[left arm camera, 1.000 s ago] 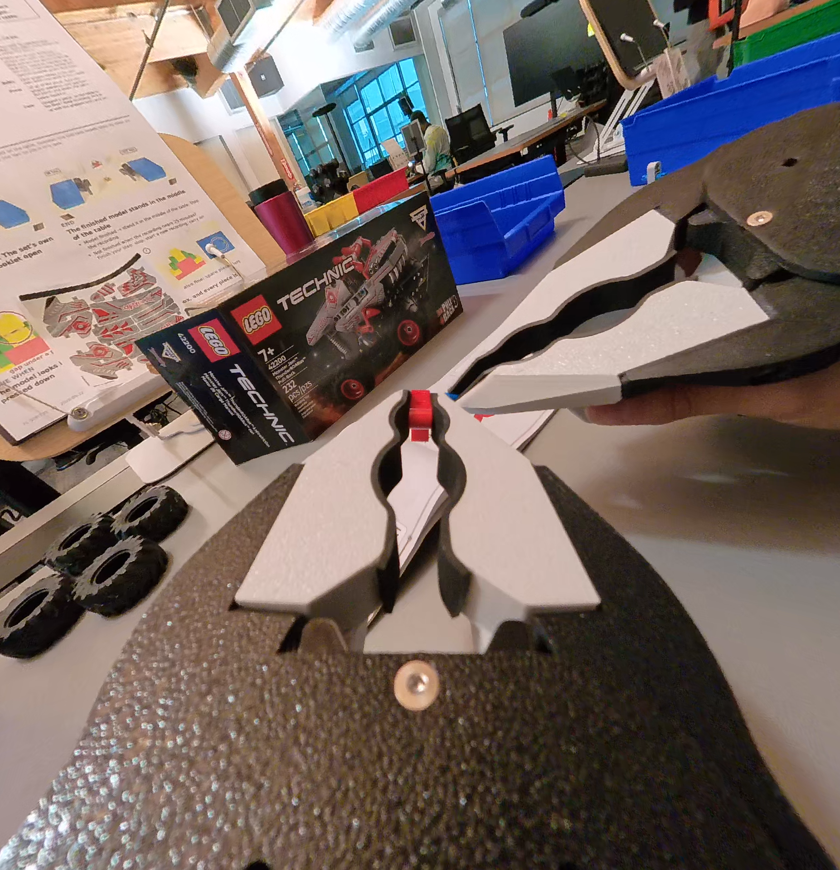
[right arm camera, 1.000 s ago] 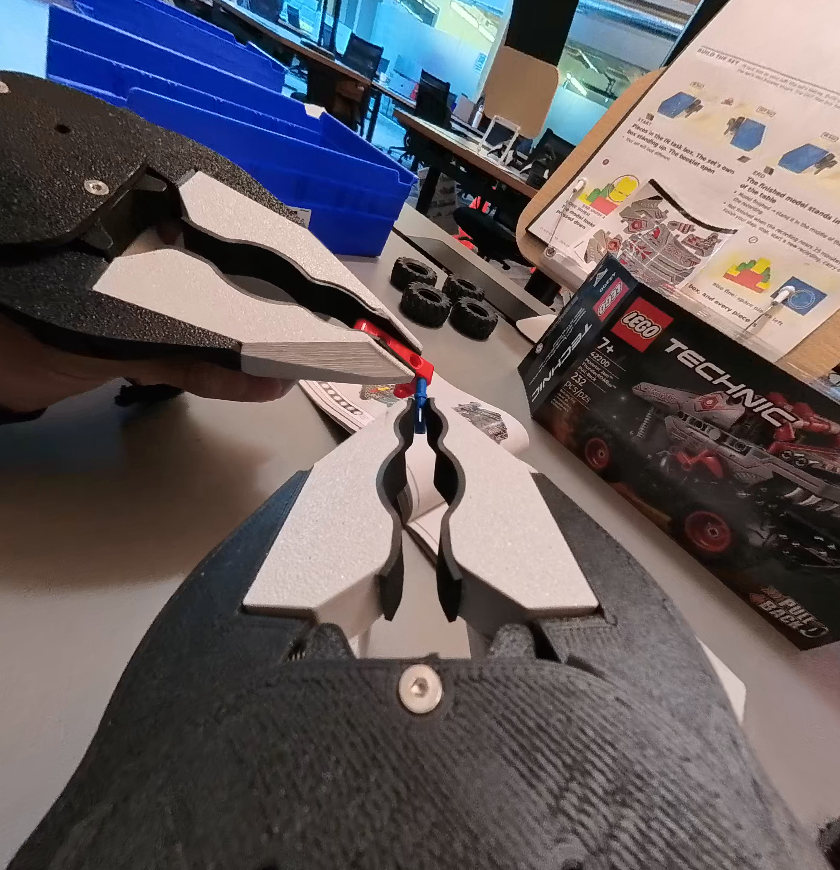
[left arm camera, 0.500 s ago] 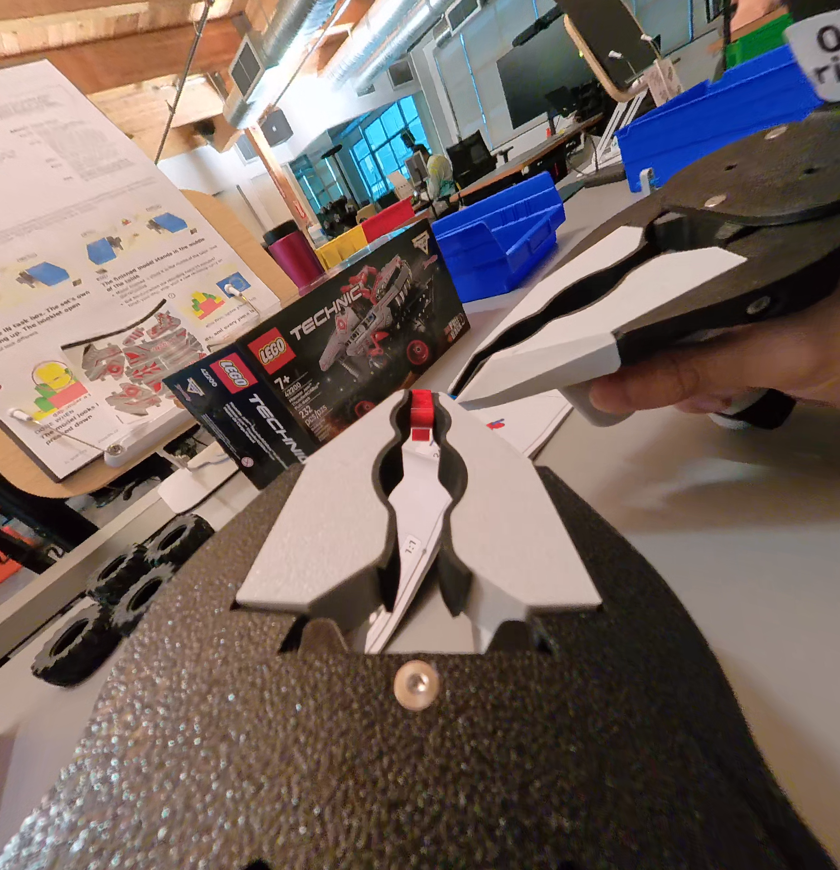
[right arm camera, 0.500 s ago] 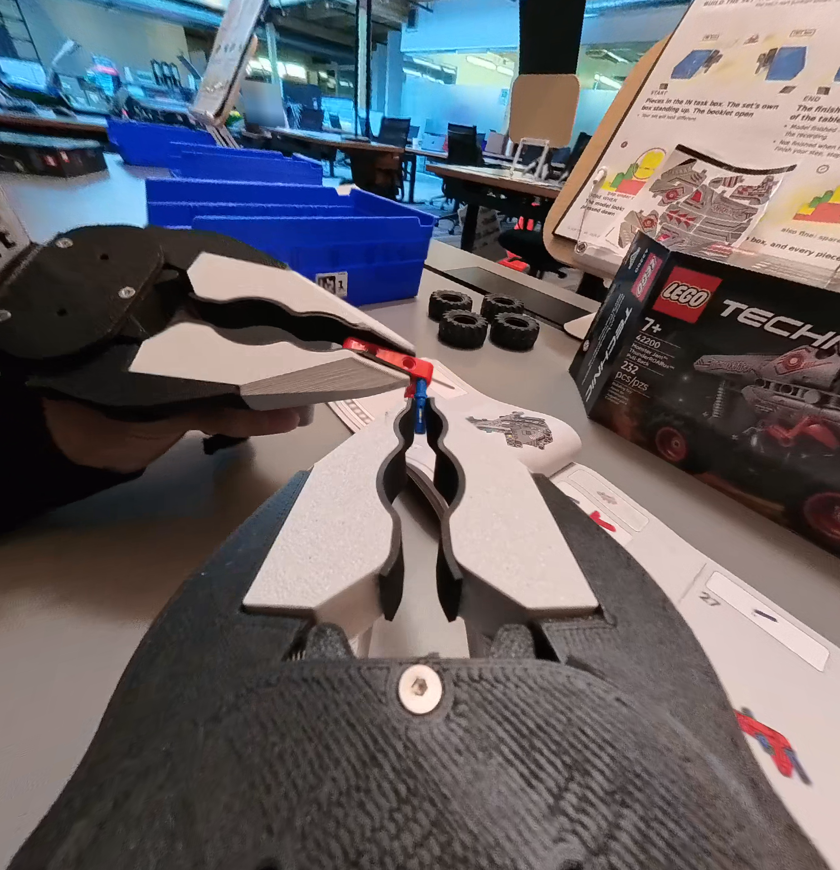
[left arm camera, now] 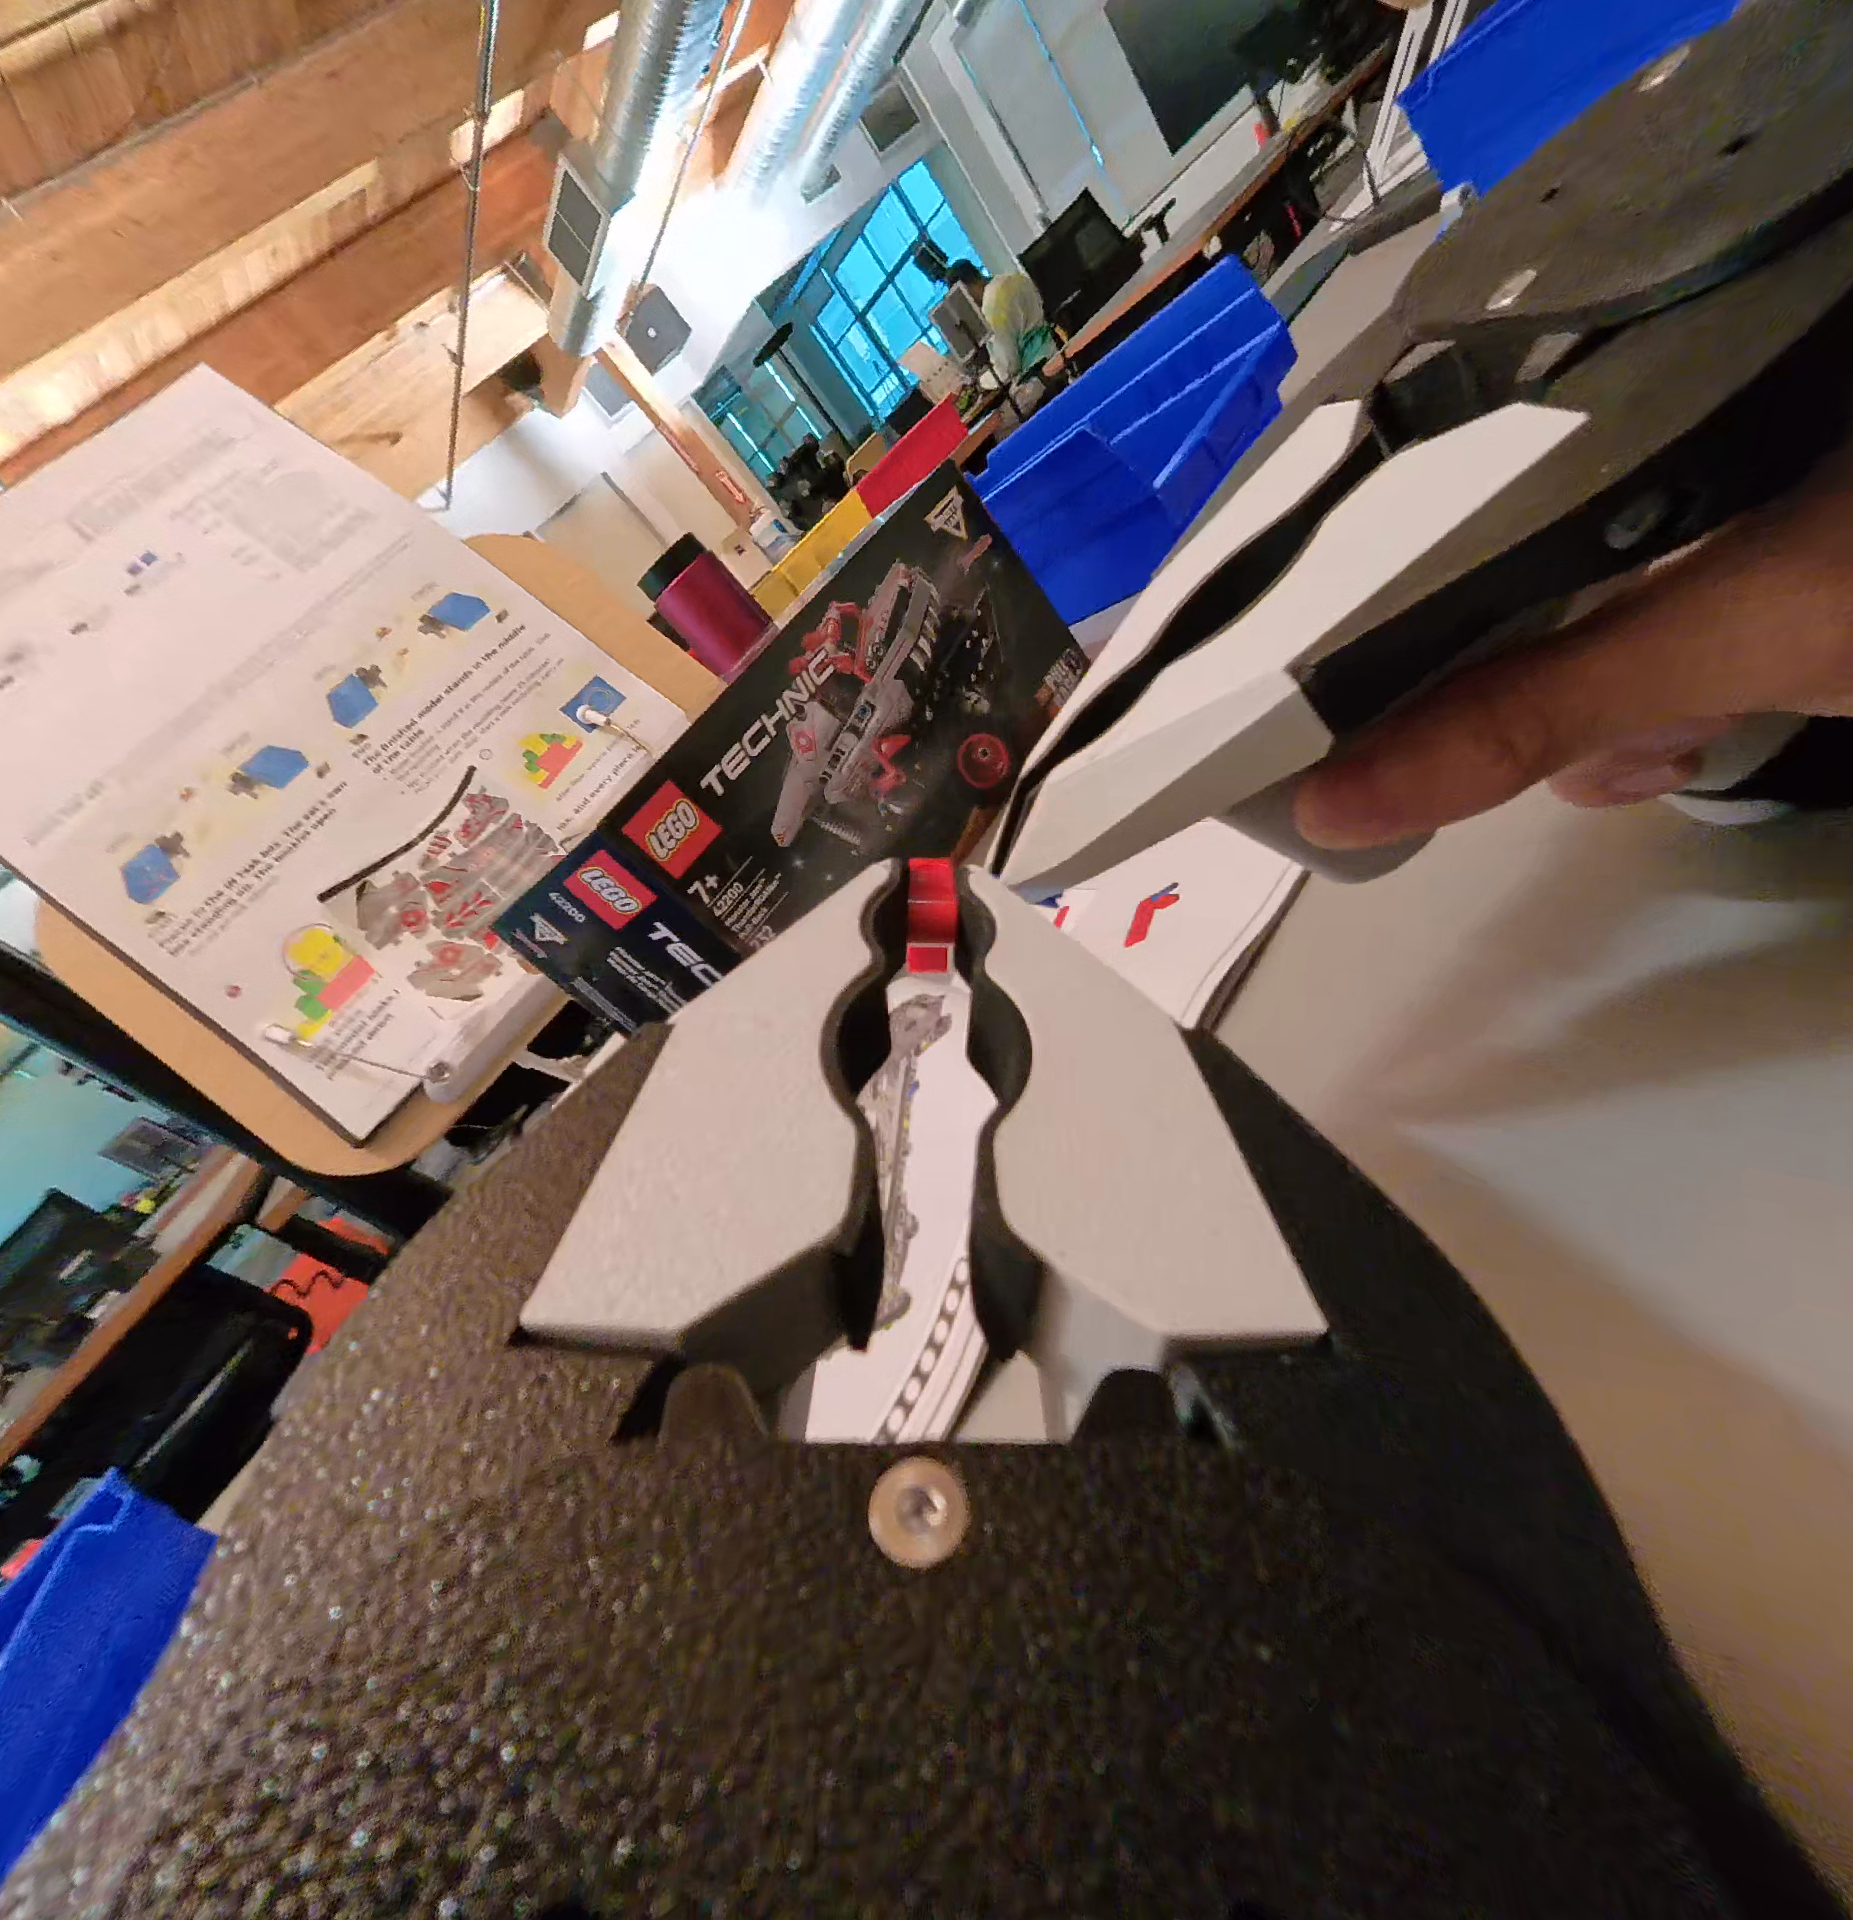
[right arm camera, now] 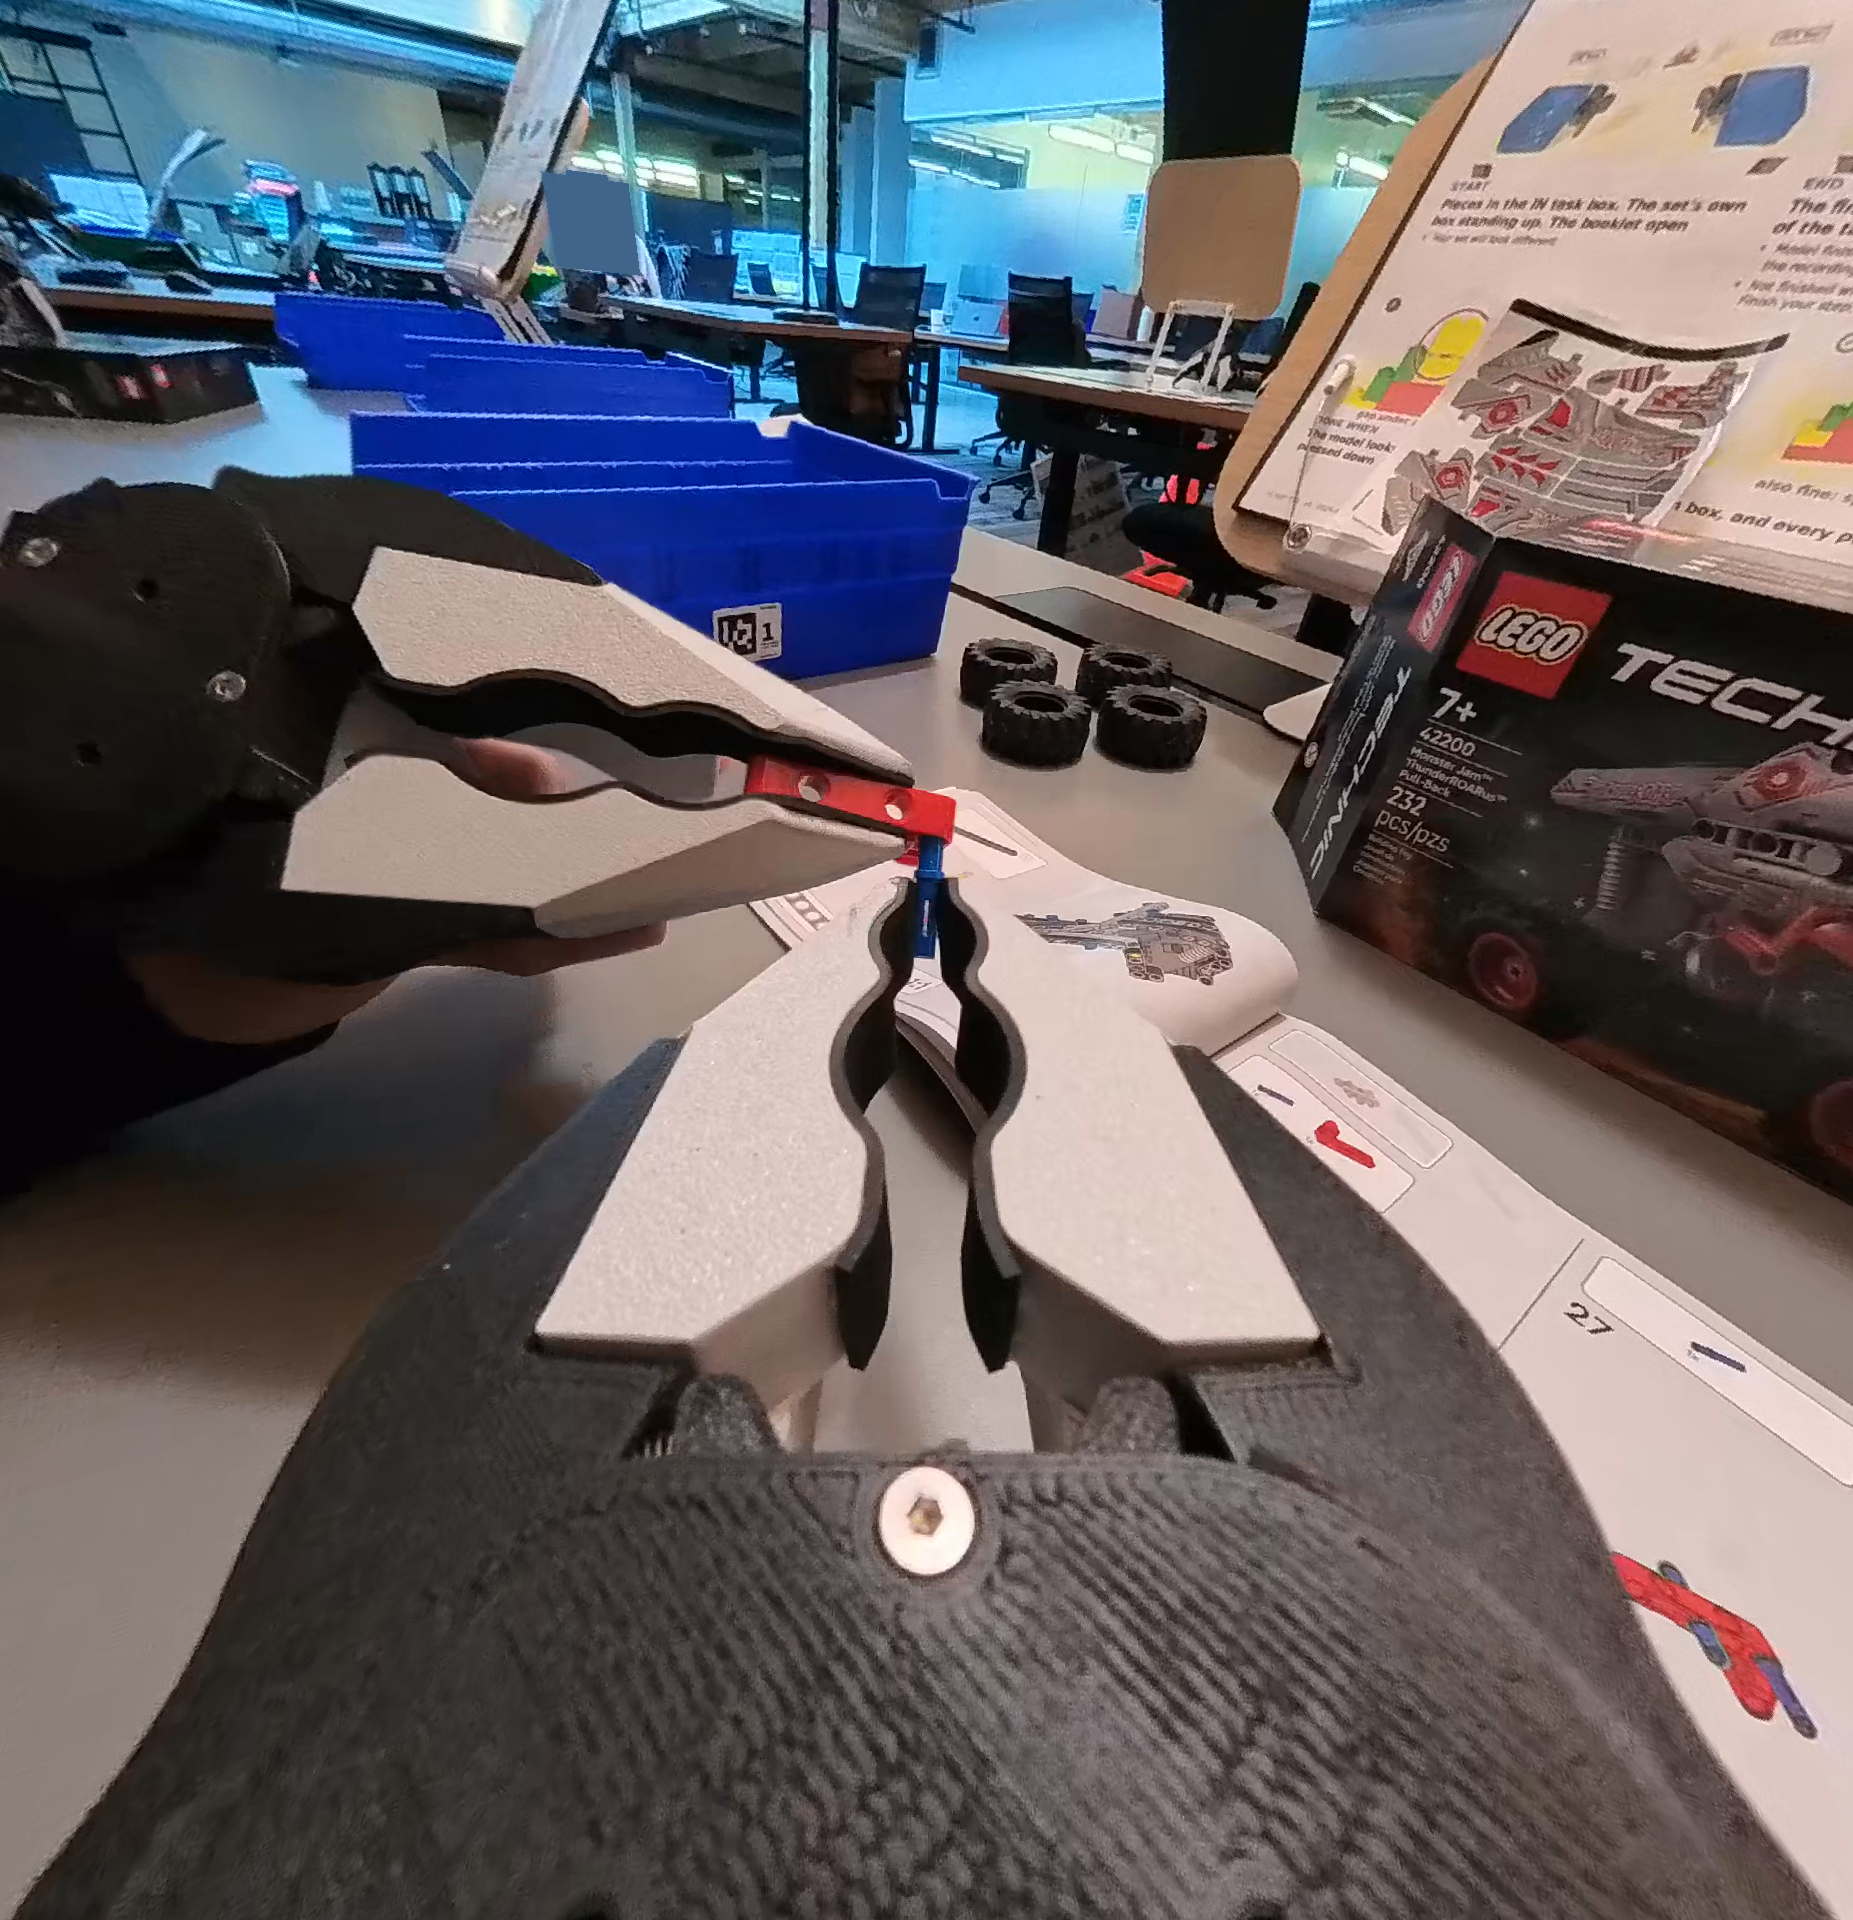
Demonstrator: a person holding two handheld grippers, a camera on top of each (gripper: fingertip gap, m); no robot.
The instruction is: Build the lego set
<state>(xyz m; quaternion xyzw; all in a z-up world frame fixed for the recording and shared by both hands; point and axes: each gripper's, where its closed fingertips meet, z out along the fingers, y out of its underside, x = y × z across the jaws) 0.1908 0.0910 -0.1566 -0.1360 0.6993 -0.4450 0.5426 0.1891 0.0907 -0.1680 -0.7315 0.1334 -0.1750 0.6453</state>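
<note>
two parts only at frame centre: left gripper (right arm camera: pixel 906 821) pinches a red beam (right arm camera: pixel 849 805), right gripper (right arm camera: pixel 927 920) pinches a blue pin (right arm camera: pixel 927 894); wheels (right arm camera: pixel 1083 701) lie unused, so most building seems left.

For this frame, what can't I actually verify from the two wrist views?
- Whether the blue pin is seated in the red beam: right wrist view, joint too small.
- The pin itself: left wrist view, hidden behind the right tool.
- Open booklet page: largely covered by the right tool.
- Left tool grip depth: only the beam's end shows.
</note>
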